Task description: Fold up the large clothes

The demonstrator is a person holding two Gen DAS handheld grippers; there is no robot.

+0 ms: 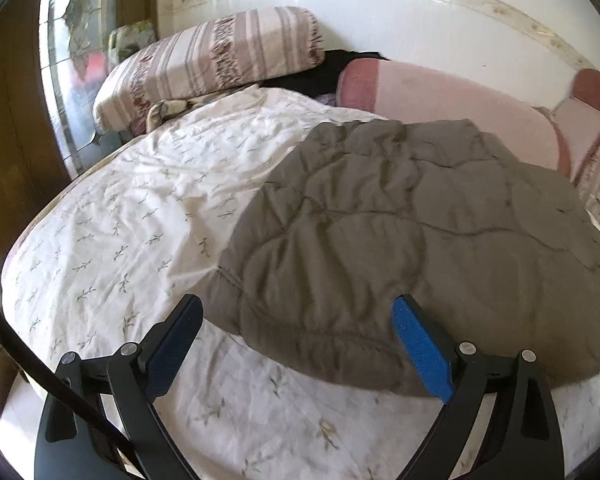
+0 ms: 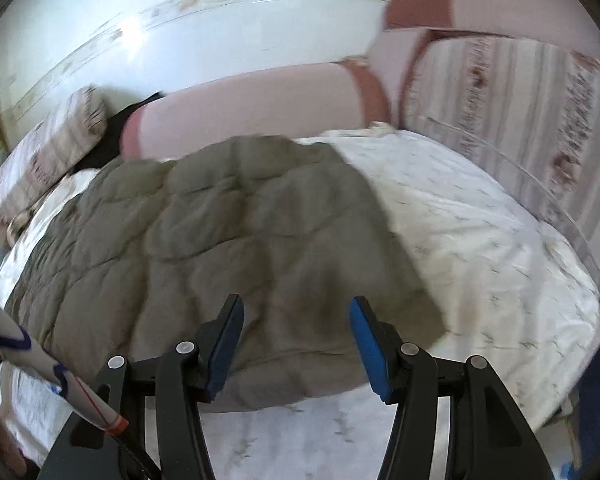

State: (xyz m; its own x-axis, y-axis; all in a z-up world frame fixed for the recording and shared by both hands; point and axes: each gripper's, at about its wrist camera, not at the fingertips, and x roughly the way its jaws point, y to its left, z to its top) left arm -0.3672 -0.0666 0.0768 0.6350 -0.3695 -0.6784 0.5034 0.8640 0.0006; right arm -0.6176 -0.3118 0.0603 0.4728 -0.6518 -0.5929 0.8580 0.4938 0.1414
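A large olive-grey quilted garment [image 1: 400,232] lies spread on a bed with a white leaf-print sheet [image 1: 120,220]. In the left wrist view my left gripper [image 1: 298,310] is open and empty, its fingers [image 1: 418,344] hovering over the garment's near left hem. In the right wrist view the same garment [image 2: 220,232] fills the middle. My right gripper [image 2: 296,312] is open and empty, just above the garment's near edge, with its blue pads [image 2: 366,344] on either side of the hem.
A striped pillow [image 1: 212,60] lies at the head of the bed. Pink bolsters [image 1: 440,96] run along the white wall. A striped folded quilt [image 2: 520,120] stands at the right. A white sleeve [image 2: 48,372] shows at the lower left of the right wrist view.
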